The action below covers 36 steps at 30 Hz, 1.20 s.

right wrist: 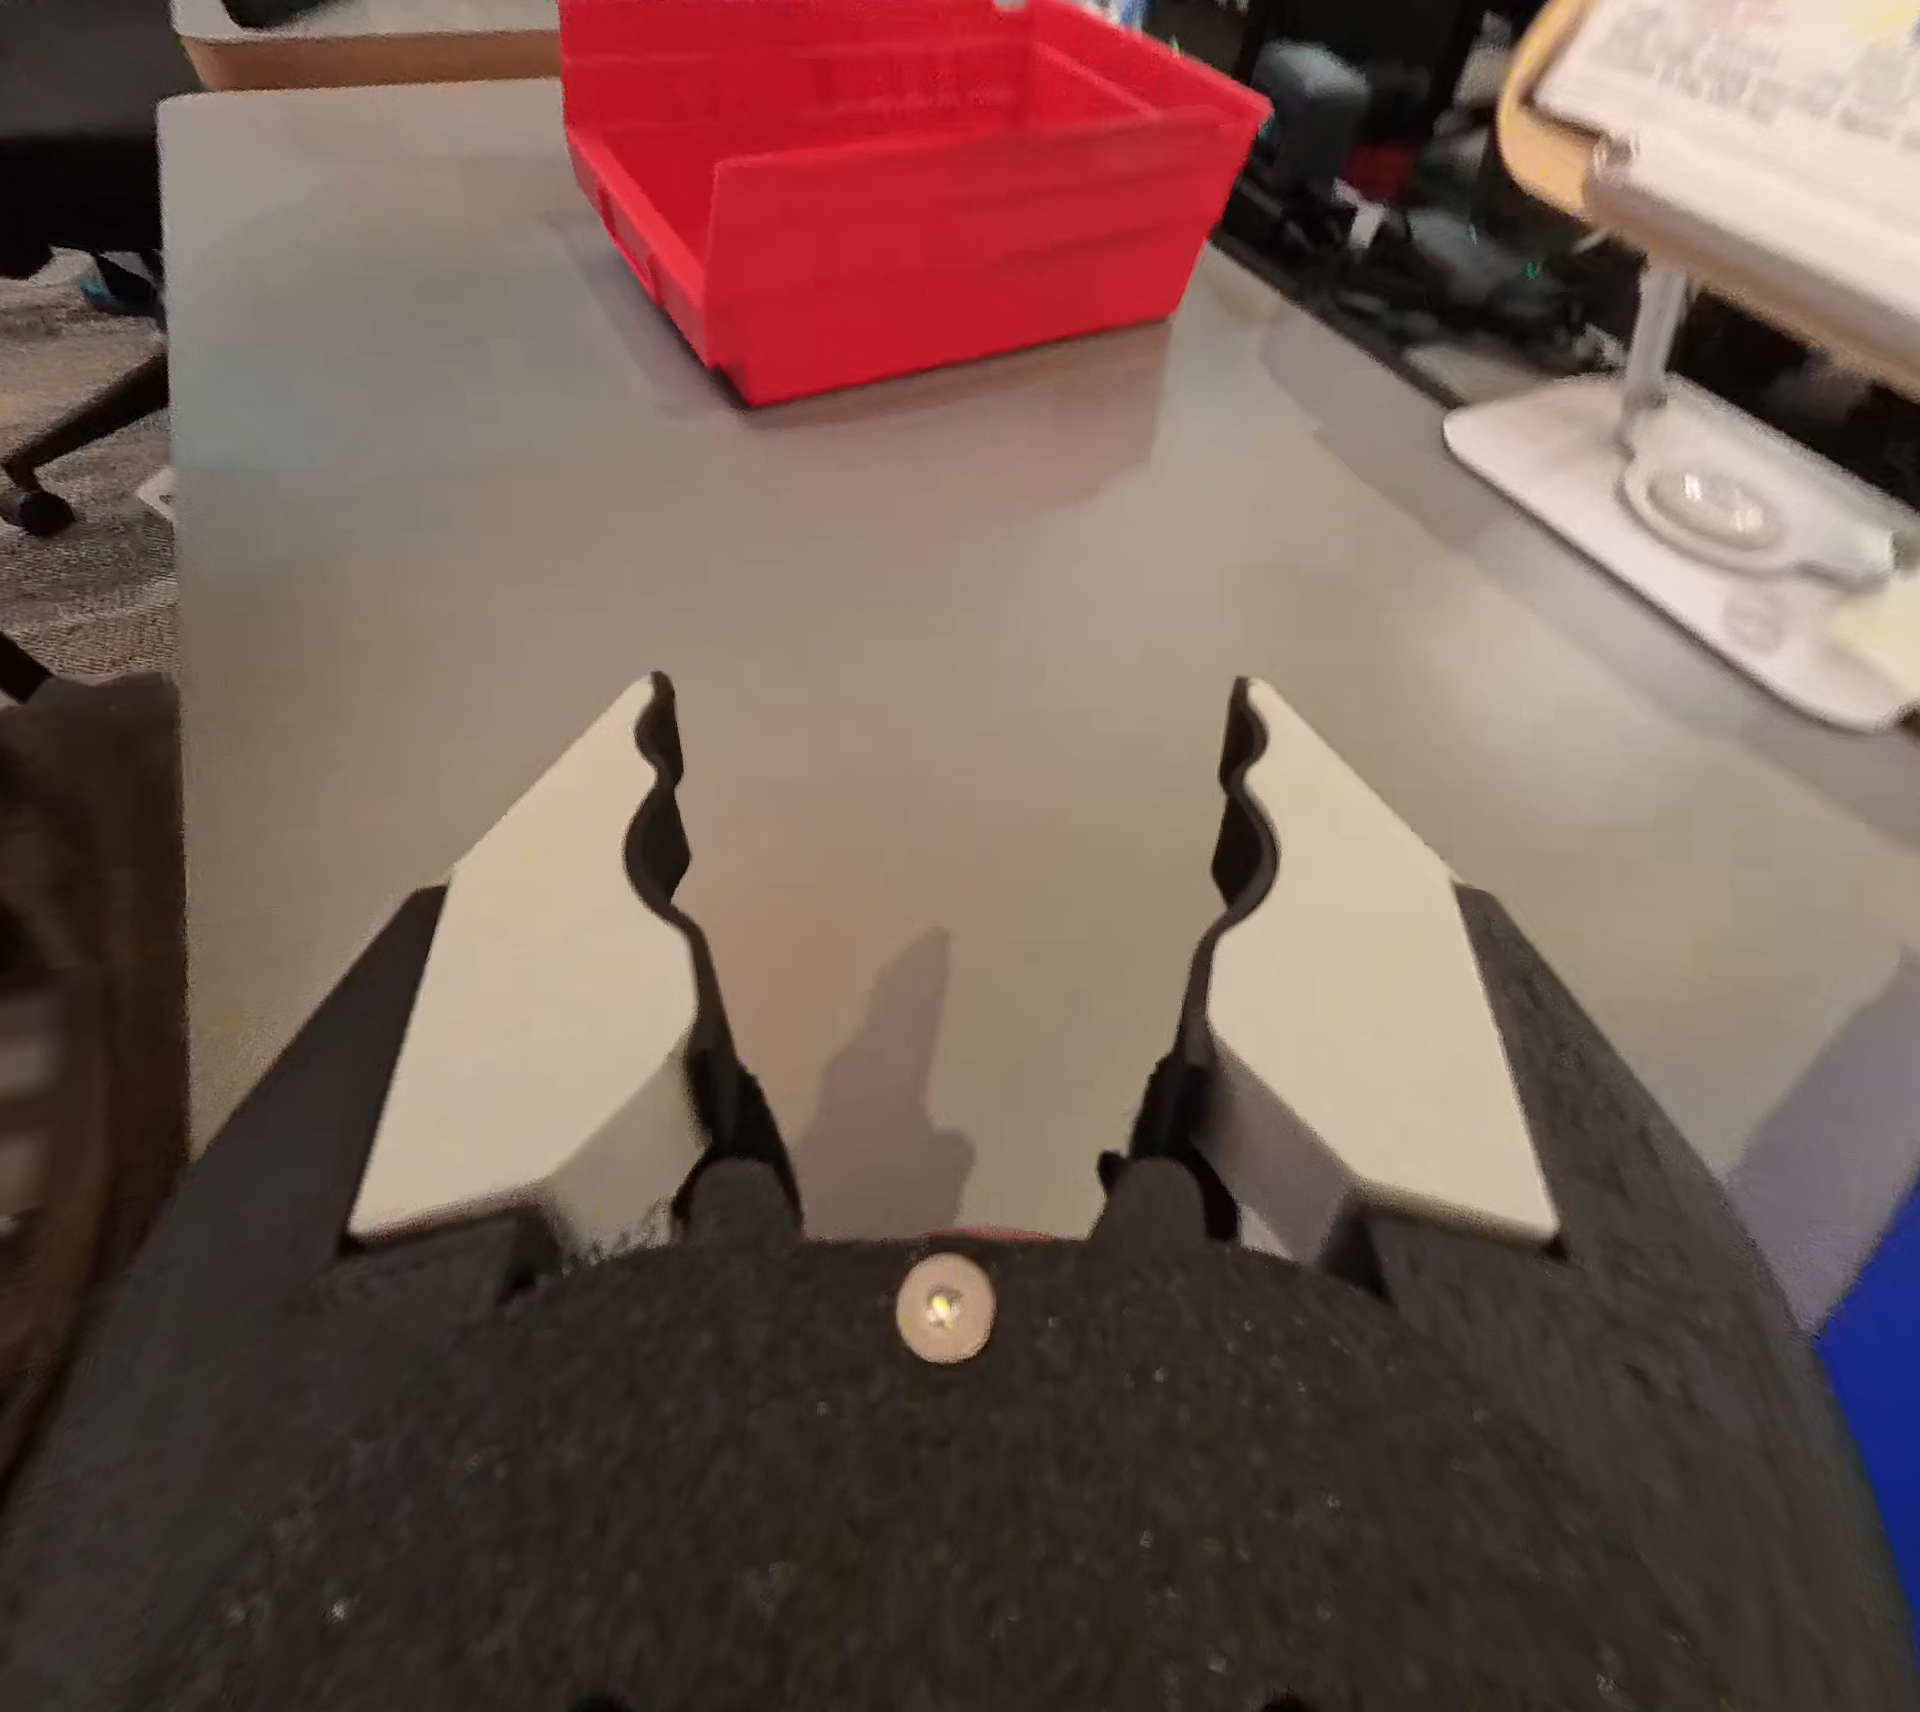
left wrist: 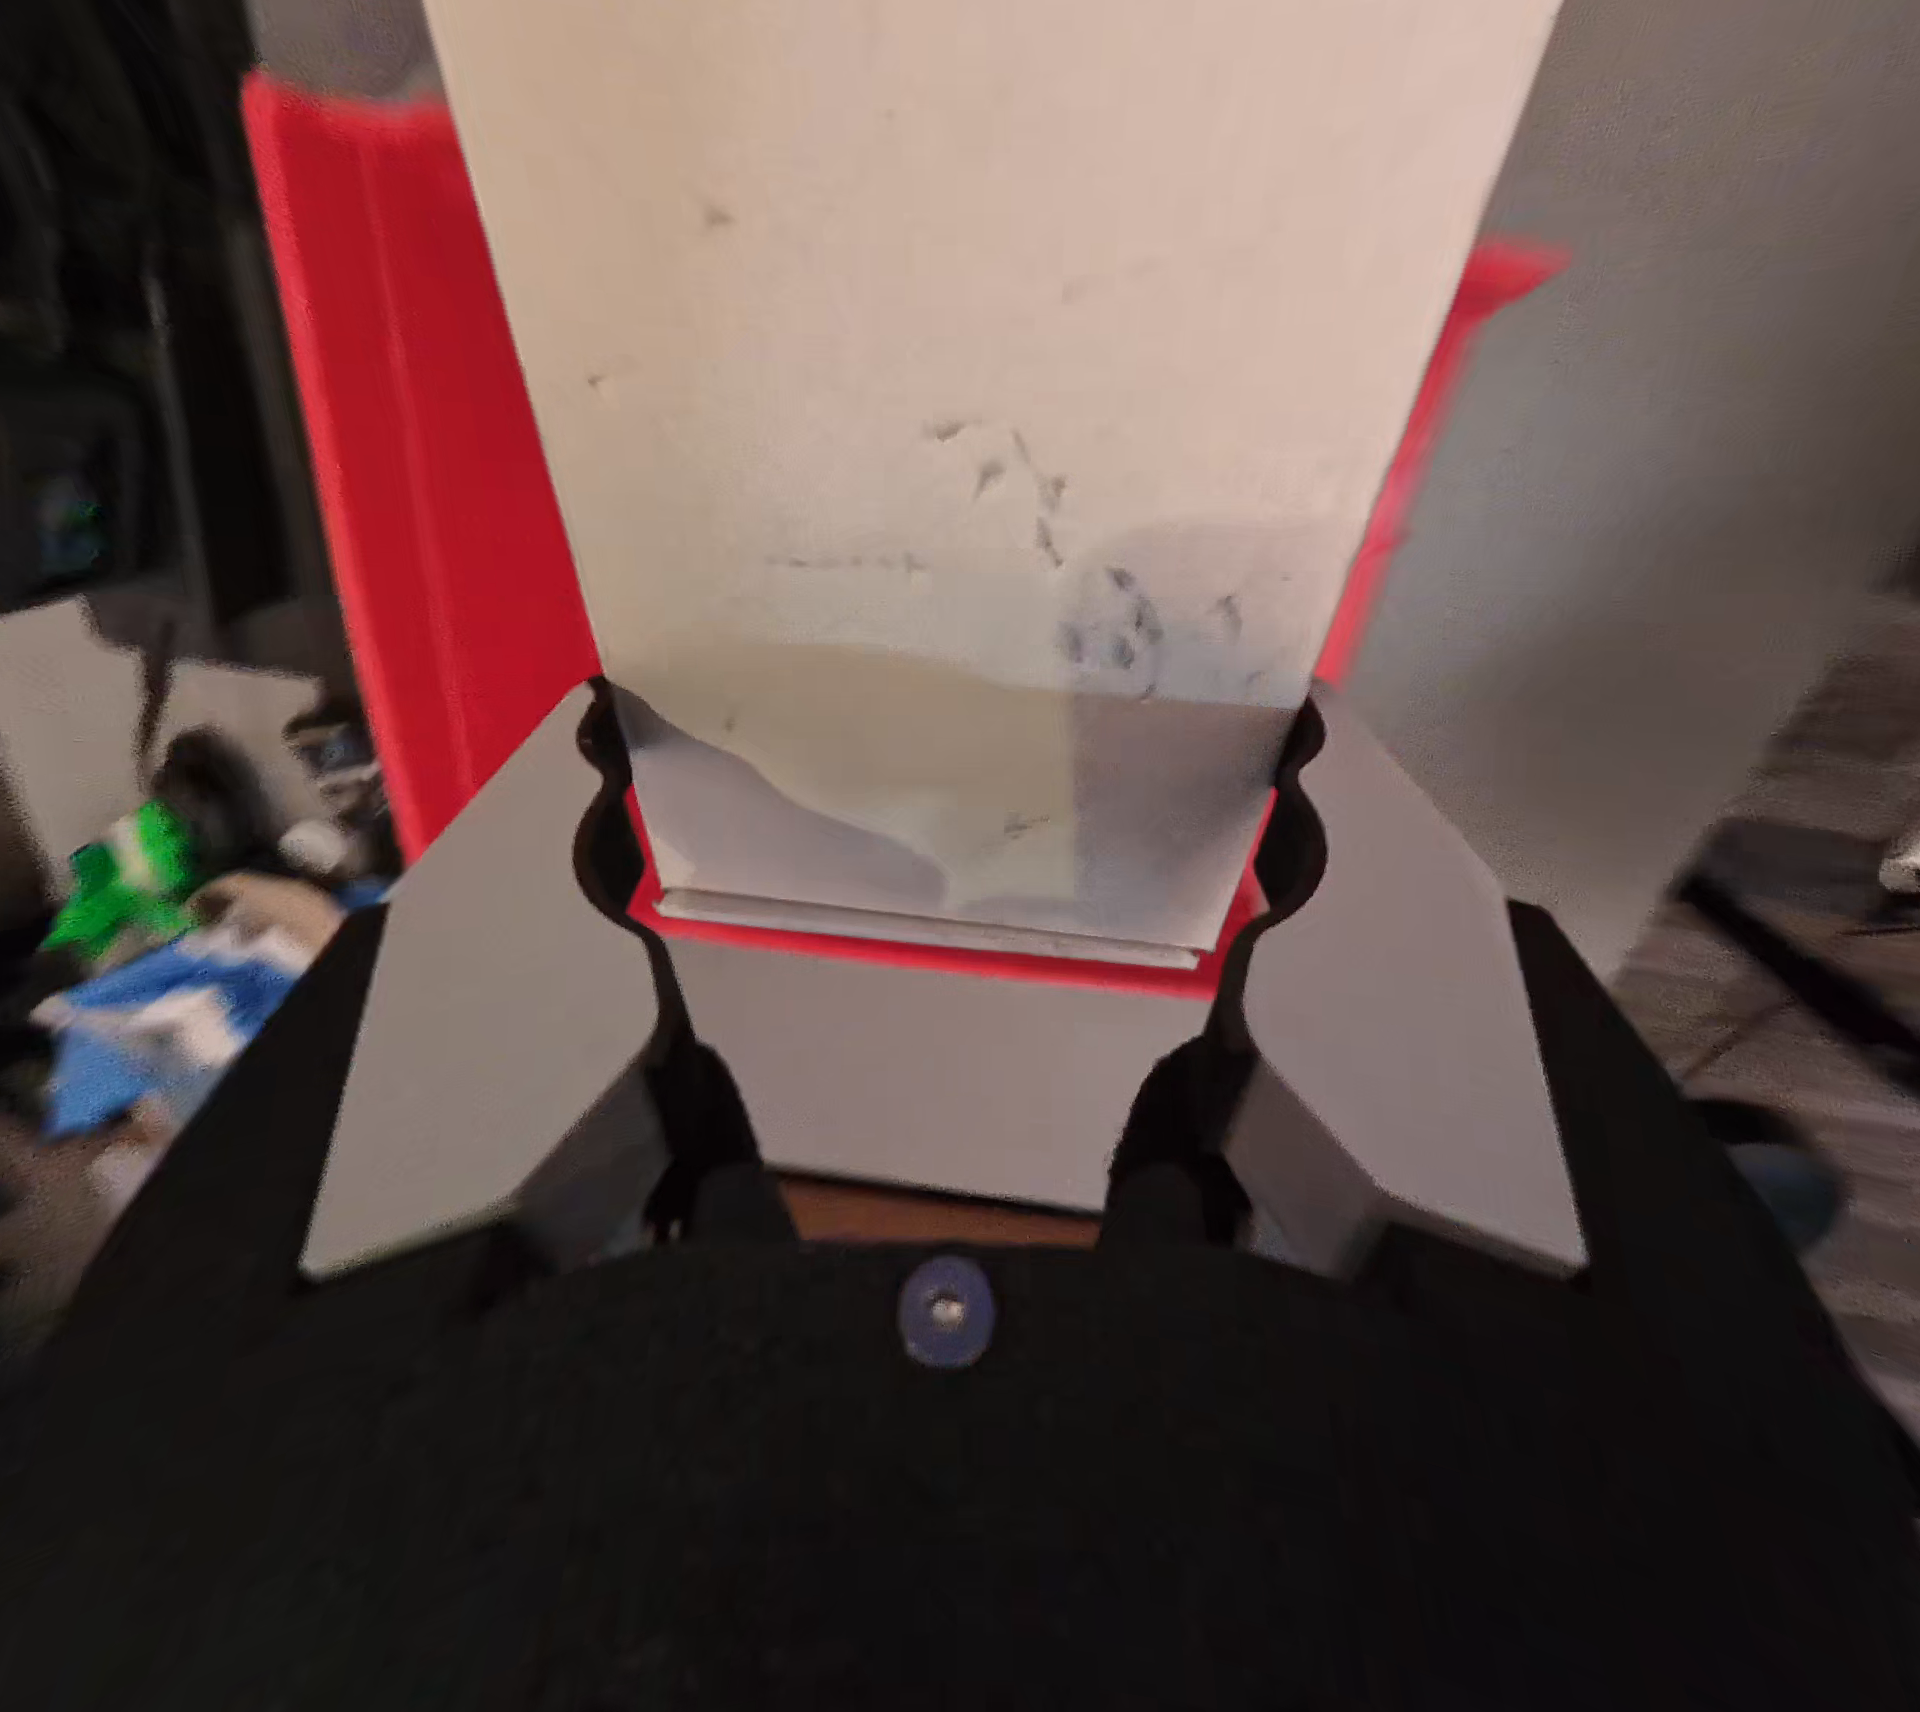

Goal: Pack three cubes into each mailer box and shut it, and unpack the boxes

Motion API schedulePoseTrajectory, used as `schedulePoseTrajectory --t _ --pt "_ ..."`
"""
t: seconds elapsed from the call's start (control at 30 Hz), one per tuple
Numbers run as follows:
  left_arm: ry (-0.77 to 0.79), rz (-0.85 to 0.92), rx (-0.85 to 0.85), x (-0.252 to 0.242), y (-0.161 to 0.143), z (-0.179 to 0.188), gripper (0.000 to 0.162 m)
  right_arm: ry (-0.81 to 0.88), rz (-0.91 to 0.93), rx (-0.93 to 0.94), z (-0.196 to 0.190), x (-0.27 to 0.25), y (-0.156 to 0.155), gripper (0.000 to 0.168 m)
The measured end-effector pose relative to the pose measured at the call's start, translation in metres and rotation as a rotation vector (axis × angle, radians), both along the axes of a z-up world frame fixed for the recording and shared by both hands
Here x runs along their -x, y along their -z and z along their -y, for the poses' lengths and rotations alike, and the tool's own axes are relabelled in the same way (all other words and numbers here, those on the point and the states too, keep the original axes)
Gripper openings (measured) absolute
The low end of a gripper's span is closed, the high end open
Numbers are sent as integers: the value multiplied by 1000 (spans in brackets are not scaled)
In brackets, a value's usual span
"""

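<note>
The left gripper [left wrist: 951, 815] pinches a white box [left wrist: 935, 260] between its jaws above the red bin [right wrist: 904, 197], likely for emptying; the right gripper [right wrist: 951, 821] gapes, empty.

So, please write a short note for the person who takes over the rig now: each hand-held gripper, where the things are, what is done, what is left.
Left hand-held gripper: shut on the white mailer box, held up above the red bin.
Right hand-held gripper: open, holds nothing, over the bare grey table.
The right wrist view shows the mailer box raised over the bin; the visible part of the bin shows no cubes.
Done or left: cannot tell whether the box holds cubes. Check the box first, then go on with packing or unpacking.
</note>
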State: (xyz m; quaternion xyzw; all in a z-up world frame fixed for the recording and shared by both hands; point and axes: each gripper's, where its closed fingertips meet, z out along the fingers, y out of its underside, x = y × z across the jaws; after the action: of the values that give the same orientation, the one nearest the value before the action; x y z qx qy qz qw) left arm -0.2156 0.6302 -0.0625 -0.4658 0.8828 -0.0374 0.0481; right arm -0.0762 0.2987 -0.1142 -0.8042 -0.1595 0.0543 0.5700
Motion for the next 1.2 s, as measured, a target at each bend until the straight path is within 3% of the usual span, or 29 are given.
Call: schedulePoseTrajectory --t 0.1,0.17,0.23,0.3,0.37,0.43,0.47,0.5,0.6,0.67,0.7,0.83,0.93,1.0,1.13,1.2 --pt "25 -31 265 -12 -26 74 121 -75 81 -38 -20 12 -13 102" --pt "84 -106 408 -20 -27 126 120 -106 133 -47 -30 17 -25 102" --pt "150 -201 486 -26 -14 171 121 -103 122 -75 -36 16 -40 102" --pt "213 -304 541 -31 5 208 121 -191 90 -97 -30 26 -45 113" --pt "243 -402 613 -38 25 240 121 -256 140 -94 -20 37 -37 113" --pt "269 -509 648 -42 45 262 120 -191 242 -123 -23 33 -23 119" --pt "284 -552 645 -42 55 269 120 -126 307 -128 -26 23 -17 107" --pt "295 -595 639 -41 64 277 120 -57 359 -140 -27 10 -13 80" --pt "317 -625 561 -43 88 285 116 -45 410 -155 -20 -2 0 76" --pt "334 -691 681 -37 73 300 38 -75 410 -206 -14 3 -4 95" --pt "329 -670 702 -41 70 304 34 -95 398 -234 -12 8 -9 95" --pt "278 -574 678 -61 72 301 54 -128 293 -175 -17 14 -7 97" --pt "165 -433 684 -80 71 300 91 -135 182 -67 -16 9 8 86" --pt "63 -272 682 -92 64 303 96 -99 135 -34 -13 5 13 86" --pt "6 26 411 -81 69 309 125 -107 113 -16 -8 4 18 91" --pt "-42 111 291 -71 77 315 132 -141 113 -2 -8 1 19 94"
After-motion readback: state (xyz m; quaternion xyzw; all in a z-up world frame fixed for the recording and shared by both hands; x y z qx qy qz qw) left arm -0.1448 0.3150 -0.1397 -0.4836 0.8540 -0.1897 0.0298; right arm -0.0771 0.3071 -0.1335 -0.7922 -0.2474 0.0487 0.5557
